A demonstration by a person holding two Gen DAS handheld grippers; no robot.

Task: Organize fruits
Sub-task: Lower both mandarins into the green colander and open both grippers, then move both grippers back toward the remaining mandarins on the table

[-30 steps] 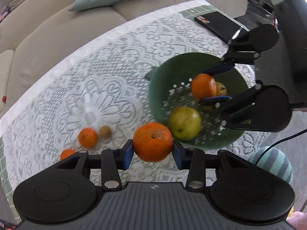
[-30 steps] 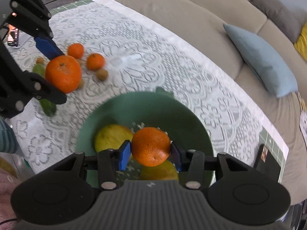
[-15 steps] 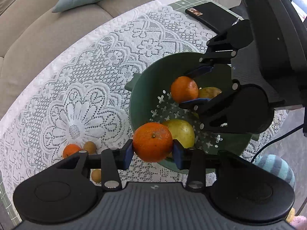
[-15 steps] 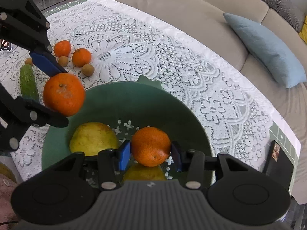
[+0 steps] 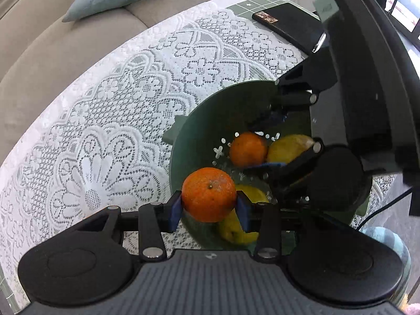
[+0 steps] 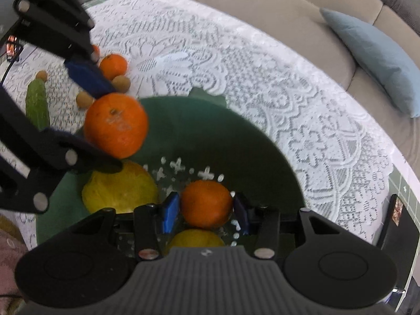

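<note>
My left gripper (image 5: 208, 208) is shut on an orange (image 5: 209, 194) and holds it over the near rim of the green colander bowl (image 5: 204, 120). It also shows in the right wrist view (image 6: 99, 120) with its orange (image 6: 116, 124). My right gripper (image 6: 206, 210) is low inside the bowl (image 6: 236, 136) around a second orange (image 6: 206, 204); small gaps show beside the pads. Two yellow-green fruits (image 6: 120, 189) (image 6: 197, 239) lie in the bowl.
A cucumber (image 6: 37, 103), a small orange (image 6: 113, 66) and several small brown fruits (image 6: 121, 83) lie on the lace tablecloth (image 6: 236, 60) left of the bowl. A black phone (image 5: 288, 23) lies at the table's far corner. A sofa with a blue cushion (image 6: 372, 60) is behind.
My left gripper has carried its orange right, over the bowl's rim. My right gripper has sunk to the bowl's bottom and its jaws have loosened around the second orange.
</note>
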